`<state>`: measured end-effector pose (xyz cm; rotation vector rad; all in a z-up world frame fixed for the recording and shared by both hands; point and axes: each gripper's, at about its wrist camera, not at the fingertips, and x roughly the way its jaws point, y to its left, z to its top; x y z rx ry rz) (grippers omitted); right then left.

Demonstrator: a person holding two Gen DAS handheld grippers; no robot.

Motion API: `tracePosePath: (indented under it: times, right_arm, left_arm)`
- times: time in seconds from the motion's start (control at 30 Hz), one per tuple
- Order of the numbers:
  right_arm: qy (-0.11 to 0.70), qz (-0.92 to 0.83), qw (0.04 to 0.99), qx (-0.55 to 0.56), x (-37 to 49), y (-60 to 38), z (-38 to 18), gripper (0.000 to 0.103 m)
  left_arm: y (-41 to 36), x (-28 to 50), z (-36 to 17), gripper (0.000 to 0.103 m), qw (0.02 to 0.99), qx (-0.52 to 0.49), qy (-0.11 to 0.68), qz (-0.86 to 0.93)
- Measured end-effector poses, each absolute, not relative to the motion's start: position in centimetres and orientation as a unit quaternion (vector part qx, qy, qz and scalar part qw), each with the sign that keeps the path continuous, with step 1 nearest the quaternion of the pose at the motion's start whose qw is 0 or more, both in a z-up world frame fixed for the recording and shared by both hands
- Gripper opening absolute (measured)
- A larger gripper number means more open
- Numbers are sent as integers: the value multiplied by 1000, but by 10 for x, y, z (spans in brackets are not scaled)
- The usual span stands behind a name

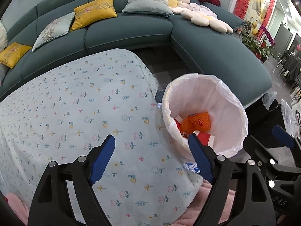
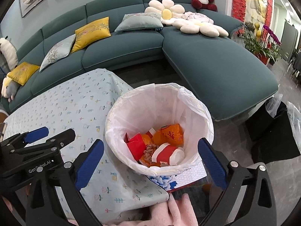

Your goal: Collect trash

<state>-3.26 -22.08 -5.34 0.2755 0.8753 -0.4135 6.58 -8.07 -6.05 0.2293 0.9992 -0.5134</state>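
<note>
A round bin with a white liner (image 2: 195, 111) stands beside the table's right edge; it also shows in the left wrist view (image 1: 231, 101). Inside lie an orange wrapper (image 2: 170, 133), a red carton (image 2: 136, 145), a red-and-white paper cup (image 2: 167, 155) and a brown crumpled scrap (image 2: 149, 150). The orange wrapper also shows in the left wrist view (image 1: 197, 122). My left gripper (image 1: 152, 158) is open and empty above the table's near right part. My right gripper (image 2: 150, 162) is open and empty, above the bin's near rim. The left gripper (image 2: 49, 131) appears in the right wrist view too.
The table wears a pale flower-print cloth (image 1: 75, 113). A teal corner sofa (image 2: 207, 60) with cushions, flower pillows and a plush toy curves behind. A blue-and-white box (image 2: 180, 180) lies under the bin. Dark bags (image 2: 272, 128) stand at right. Pink fabric (image 2: 173, 211) lies near.
</note>
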Motion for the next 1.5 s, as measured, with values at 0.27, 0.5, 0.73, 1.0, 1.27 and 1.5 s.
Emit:
tracePosePath:
  times: [0.27,0.5,0.73,1.0,1.27,1.5]
  right_arm:
    - [418,-196,879,119,-42,-212,-53,96]
    - [416,-199,880,110,-48,-207,-54,96]
    - [419,-198,879,108,-53,-205,-58,96]
    - [418,-201,879,107,-55,-204,-60,96]
    - [419,-201,879,104,-58,-203,-61,96]
    - [421,-200,879,103,-57,-203,-62,96]
  left_arm:
    - [-73,55,-61,86,843,114,470,-234]
    - [-69,49,-61,87,846,113,468,-228]
    - [-68,44,-63,88,846,116,469,-225]
    - [-70,40,-64,88,847,122,466,-224]
    - [-71,39,-66,88,848,123,468,-218]
    - [-70,40,-67,88,848,120,471,-209]
